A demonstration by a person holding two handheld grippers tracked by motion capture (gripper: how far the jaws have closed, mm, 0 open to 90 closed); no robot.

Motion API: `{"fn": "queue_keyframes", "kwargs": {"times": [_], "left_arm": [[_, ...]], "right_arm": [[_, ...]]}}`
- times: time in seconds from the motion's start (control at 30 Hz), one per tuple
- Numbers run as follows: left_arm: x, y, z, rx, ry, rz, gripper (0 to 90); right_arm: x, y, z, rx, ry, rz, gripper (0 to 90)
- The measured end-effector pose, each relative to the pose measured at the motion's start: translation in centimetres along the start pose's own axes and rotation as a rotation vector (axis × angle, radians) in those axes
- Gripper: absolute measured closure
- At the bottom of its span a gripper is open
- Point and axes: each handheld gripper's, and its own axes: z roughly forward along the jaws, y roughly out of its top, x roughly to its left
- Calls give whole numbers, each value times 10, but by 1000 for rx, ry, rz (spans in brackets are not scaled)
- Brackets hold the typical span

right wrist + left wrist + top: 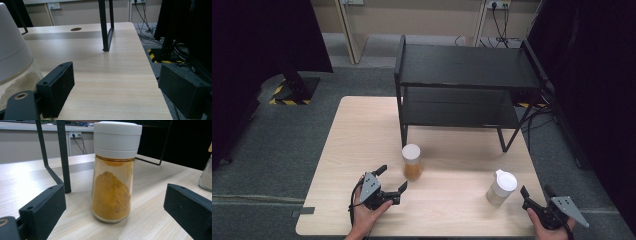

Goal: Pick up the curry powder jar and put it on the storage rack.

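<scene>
1. Jar of orange-yellow powder (412, 162): clear glass, white cap, stood upright on the desk (362, 130) near the front left leg of the black two-tier shelf (462, 75). It sat apart from everything else, so either side was free for a grasp.
2. Left hand-held gripper (393, 181): you held it low over the desk, jaws spread wide, nothing between them. In the left gripper view the jar stood centred ahead of the two jaws, untouched; that alignment suggested a grasp being lined up.
3. Second jar (501, 187): pale powder, white spouted lid, upright near the desk's front right.
4. Right hand-held gripper (537, 196): jaws apart and empty, just beside the second jar. Your aim ran past it, so a grasp looked less ready.
</scene>
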Motion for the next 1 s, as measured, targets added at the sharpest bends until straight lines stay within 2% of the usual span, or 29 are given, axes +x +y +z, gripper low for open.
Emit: {"fn": "queue_keyframes", "kwargs": {"times": [0.23, 0.57, 1.0], "left_arm": [[0, 4, 7, 9, -4, 4, 45], [6, 21, 25, 37, -10, 24, 65], [4, 37, 49, 53, -43, 38, 146]], "right_arm": [[0, 0, 0, -1, 1, -2, 136], [0, 1, 1, 6, 0, -3, 136], [0, 1, 1, 8, 1, 1, 136]]}}
